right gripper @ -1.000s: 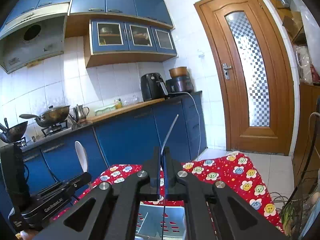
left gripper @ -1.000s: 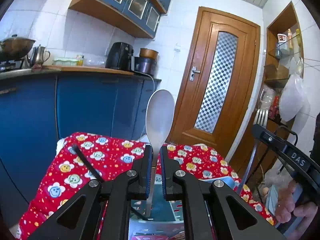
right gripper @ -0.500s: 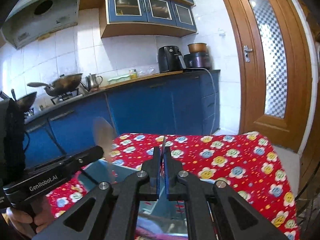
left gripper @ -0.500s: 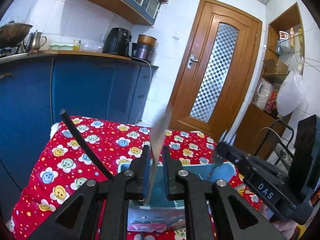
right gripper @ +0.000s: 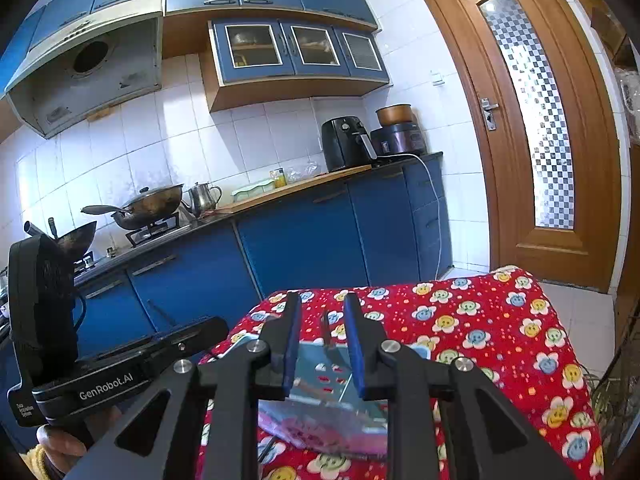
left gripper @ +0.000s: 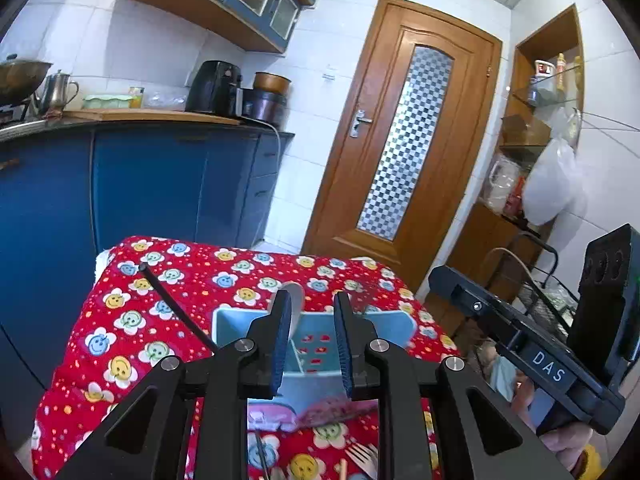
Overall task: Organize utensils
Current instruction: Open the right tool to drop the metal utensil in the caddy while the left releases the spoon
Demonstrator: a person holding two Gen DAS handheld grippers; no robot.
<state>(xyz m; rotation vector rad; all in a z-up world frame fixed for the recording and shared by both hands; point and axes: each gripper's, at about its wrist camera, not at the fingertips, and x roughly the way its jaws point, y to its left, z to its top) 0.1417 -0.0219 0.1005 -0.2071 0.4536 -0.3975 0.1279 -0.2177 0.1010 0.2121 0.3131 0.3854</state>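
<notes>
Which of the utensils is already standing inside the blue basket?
The white spoon, upright in the blue basket; the fork lies on the red cloth.

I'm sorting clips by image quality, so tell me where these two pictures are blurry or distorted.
Left wrist view: a motion-blurred streak crosses the near edge of the blue utensil basket; the door bows from fisheye.
Right wrist view: the basket smears at its near edge; the wall cabinets curve; the background is sharp.
</notes>
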